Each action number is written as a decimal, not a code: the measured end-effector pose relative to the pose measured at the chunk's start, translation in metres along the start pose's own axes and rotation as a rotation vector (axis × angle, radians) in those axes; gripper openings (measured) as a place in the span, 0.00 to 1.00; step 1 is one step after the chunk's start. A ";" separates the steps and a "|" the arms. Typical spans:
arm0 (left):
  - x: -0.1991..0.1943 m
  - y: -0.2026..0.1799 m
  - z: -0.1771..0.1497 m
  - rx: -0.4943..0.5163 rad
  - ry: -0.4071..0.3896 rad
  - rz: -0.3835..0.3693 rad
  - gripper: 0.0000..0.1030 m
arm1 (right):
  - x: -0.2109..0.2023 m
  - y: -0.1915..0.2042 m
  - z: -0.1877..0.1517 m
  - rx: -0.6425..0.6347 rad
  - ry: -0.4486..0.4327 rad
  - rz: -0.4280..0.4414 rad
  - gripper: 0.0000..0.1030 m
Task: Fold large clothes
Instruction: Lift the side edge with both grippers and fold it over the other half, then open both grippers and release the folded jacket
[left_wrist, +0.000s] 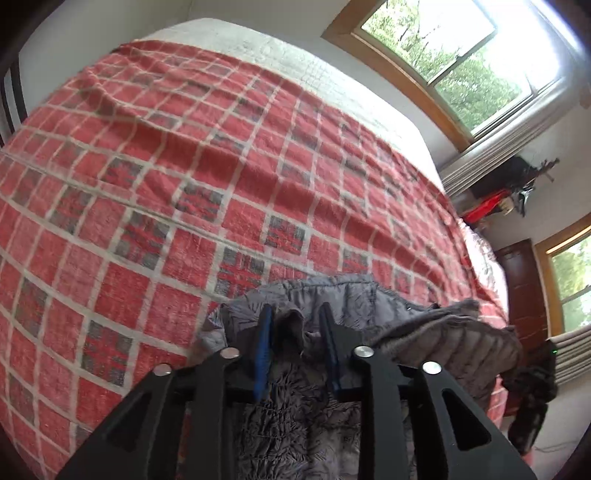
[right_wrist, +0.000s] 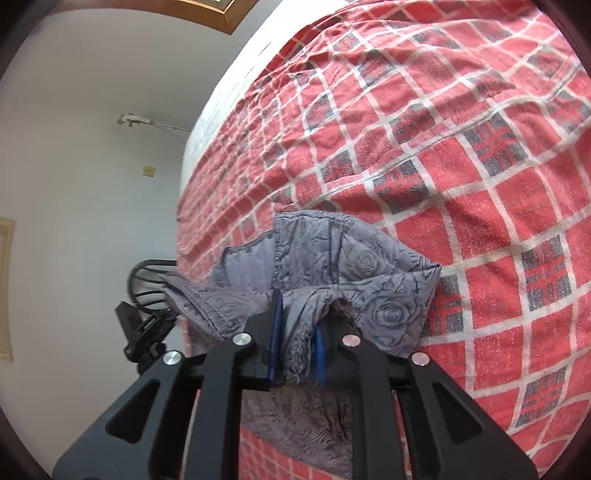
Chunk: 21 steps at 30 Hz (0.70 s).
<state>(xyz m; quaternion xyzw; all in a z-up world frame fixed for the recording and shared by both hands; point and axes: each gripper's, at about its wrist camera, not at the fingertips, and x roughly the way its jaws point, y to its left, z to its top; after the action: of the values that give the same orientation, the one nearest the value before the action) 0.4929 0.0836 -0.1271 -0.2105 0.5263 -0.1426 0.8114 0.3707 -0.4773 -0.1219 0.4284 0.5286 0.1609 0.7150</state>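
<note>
Both hand-held grippers, left (left_wrist: 295, 325) and right (right_wrist: 299, 317), I read as part-spread with folds of the grey quilted jacket (right_wrist: 332, 266) bunched between their jaws, low over the red-checked bed (left_wrist: 184, 177).

A red blanket (left_wrist: 221, 177) crossed by a white grid, with grey-and-red plaid squares set at intervals, is seen spread over a white quilted mattress (left_wrist: 295, 59). A grey quilted jacket (right_wrist: 354, 273), its lining embossed with a rose pattern, is shown against it, the outer shell (left_wrist: 454, 343) a darker ribbed grey. The left tongs (left_wrist: 295, 325) and right tongs (right_wrist: 299, 325) are black, with blue pads. Window frames (left_wrist: 399, 70) are golden-brown wood.
</note>
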 end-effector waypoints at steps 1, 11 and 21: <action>-0.007 0.001 0.002 -0.001 -0.014 -0.008 0.32 | -0.003 0.002 -0.001 -0.004 0.000 0.014 0.20; -0.043 -0.009 -0.043 0.168 -0.015 0.120 0.42 | -0.039 0.038 -0.036 -0.206 -0.170 -0.148 0.92; -0.006 -0.022 -0.100 0.282 0.036 0.272 0.45 | 0.031 0.013 -0.068 -0.267 -0.004 -0.360 0.51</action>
<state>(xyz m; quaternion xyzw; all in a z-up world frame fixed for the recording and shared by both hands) 0.3986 0.0481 -0.1474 -0.0191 0.5392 -0.1077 0.8350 0.3250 -0.4184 -0.1358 0.2289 0.5690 0.0981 0.7837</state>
